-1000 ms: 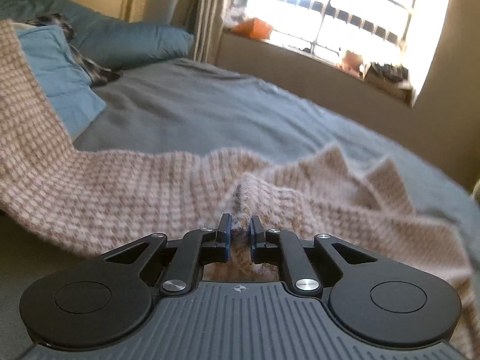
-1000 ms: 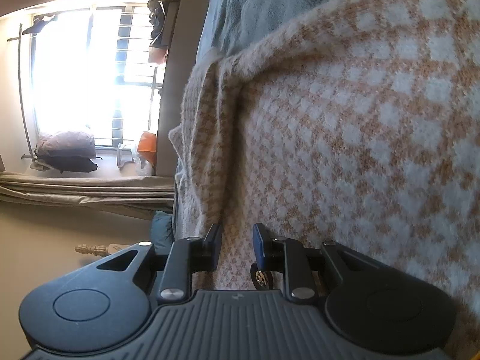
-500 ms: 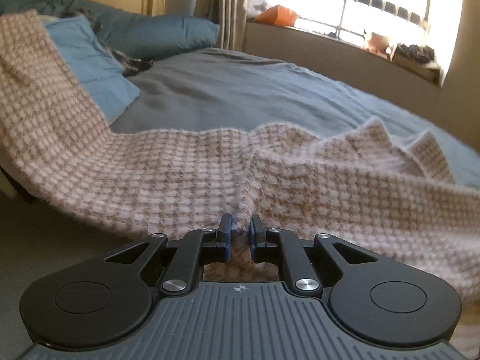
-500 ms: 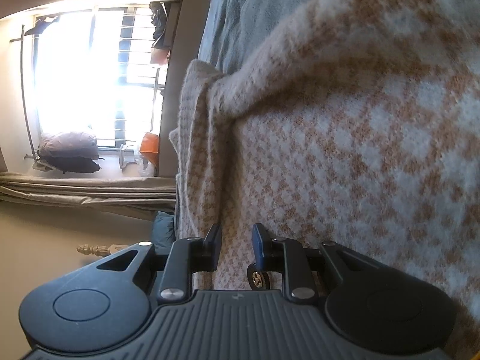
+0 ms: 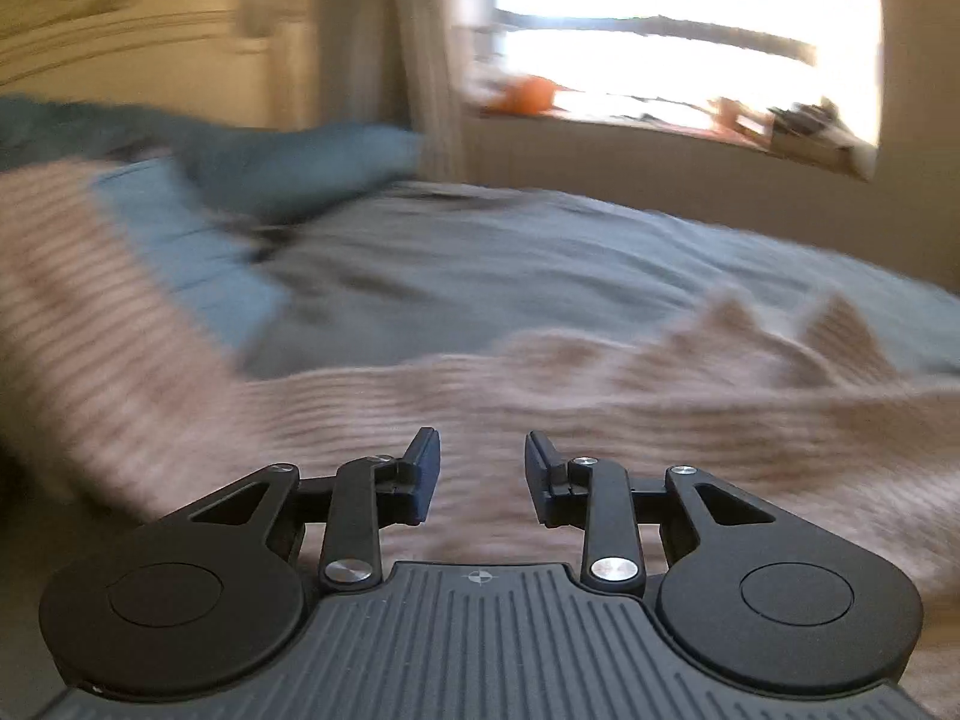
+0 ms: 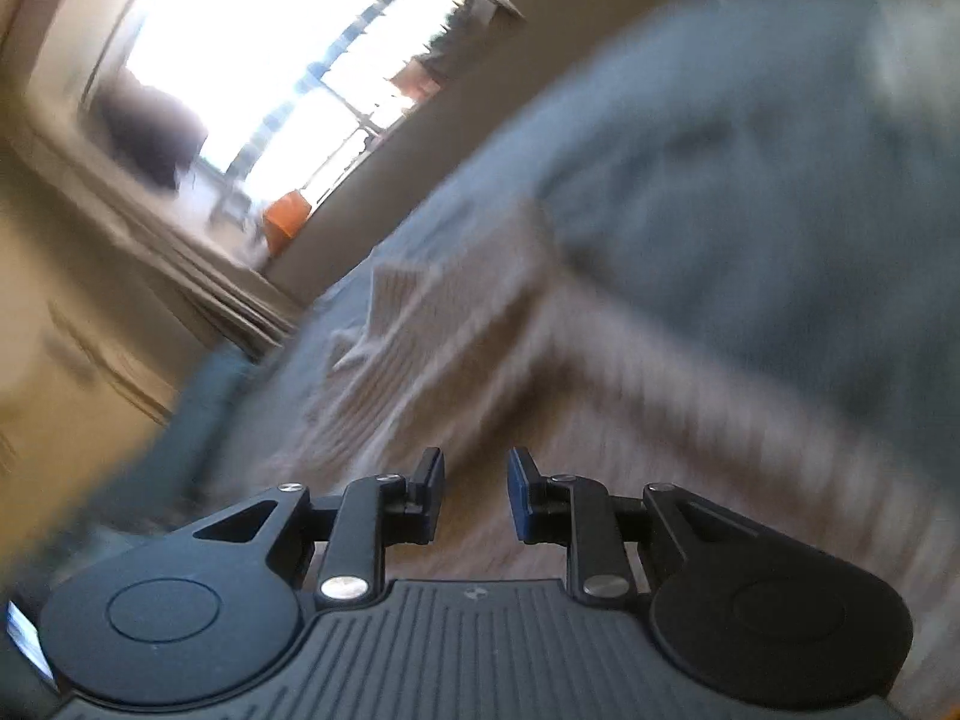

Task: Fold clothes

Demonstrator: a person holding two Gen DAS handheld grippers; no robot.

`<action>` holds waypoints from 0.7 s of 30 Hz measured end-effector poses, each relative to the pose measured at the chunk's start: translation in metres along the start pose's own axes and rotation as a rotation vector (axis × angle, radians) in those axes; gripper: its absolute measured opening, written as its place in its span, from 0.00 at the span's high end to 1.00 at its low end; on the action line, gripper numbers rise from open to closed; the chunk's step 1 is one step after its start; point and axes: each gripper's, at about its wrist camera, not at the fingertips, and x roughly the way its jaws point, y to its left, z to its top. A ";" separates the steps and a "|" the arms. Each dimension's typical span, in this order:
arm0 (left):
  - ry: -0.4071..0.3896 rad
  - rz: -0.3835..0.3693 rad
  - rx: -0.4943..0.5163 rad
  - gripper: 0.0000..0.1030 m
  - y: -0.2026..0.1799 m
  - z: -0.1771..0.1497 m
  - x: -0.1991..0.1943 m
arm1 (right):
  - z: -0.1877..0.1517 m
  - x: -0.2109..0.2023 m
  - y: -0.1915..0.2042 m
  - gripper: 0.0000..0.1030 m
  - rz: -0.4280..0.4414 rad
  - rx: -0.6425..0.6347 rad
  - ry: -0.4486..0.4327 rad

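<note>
Both views are blurred by motion. In the left wrist view, the left gripper (image 5: 480,450) points forward and somewhat downward over a pink-and-white knitted garment (image 5: 600,408) that lies spread across a bed. Its two black fingers (image 5: 423,468) stand apart with a clear gap between them. The jaws have just been opening, and the knit now shows through the gap, lying below and beyond the tips; neither pad presses on it. The garment runs the whole width of this view. On the left it rises in a sloping sheet, and on the right it bunches into small peaks. Behind it lies a grey-blue bedspread (image 5: 540,252), with blue pillows (image 5: 300,162) at the head of the bed on the left. A bright window (image 5: 690,30) fills the upper right, with an orange object (image 5: 534,93) on its sill.

In the right wrist view, the whole scene is tilted, so the right gripper (image 6: 476,471) is rolled to one side. Its fingers (image 6: 429,492) stand a little apart. The same knitted garment (image 6: 456,324) shows through the gap and stretches away in folds towards the window (image 6: 270,60). The blur makes it impossible to tell whether the pads pinch the cloth or merely sit above it. The bedspread (image 6: 750,180) fills the right half of this view.
</note>
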 end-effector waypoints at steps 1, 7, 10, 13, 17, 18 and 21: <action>0.015 -0.035 0.023 0.70 -0.009 0.003 0.005 | 0.007 0.003 0.004 0.78 -0.028 -0.056 -0.004; 0.051 -0.001 0.094 0.70 -0.032 -0.004 0.034 | 0.004 0.052 -0.022 0.86 -0.162 -0.154 0.146; 0.080 0.005 0.098 0.68 -0.026 -0.016 0.046 | 0.010 0.057 -0.028 0.87 -0.149 -0.109 0.206; 0.066 0.005 0.112 0.68 -0.023 -0.017 0.042 | 0.025 0.052 -0.024 0.85 -0.123 -0.088 0.169; 0.012 -0.012 0.090 0.68 -0.027 0.005 0.022 | 0.032 0.063 -0.026 0.85 -0.116 -0.082 0.146; -0.009 -0.033 0.095 0.67 -0.032 0.014 0.017 | 0.030 0.070 -0.028 0.85 -0.127 -0.086 0.154; -0.029 -0.184 0.153 0.54 -0.071 0.050 0.012 | 0.015 0.074 -0.045 0.85 -0.101 -0.052 0.131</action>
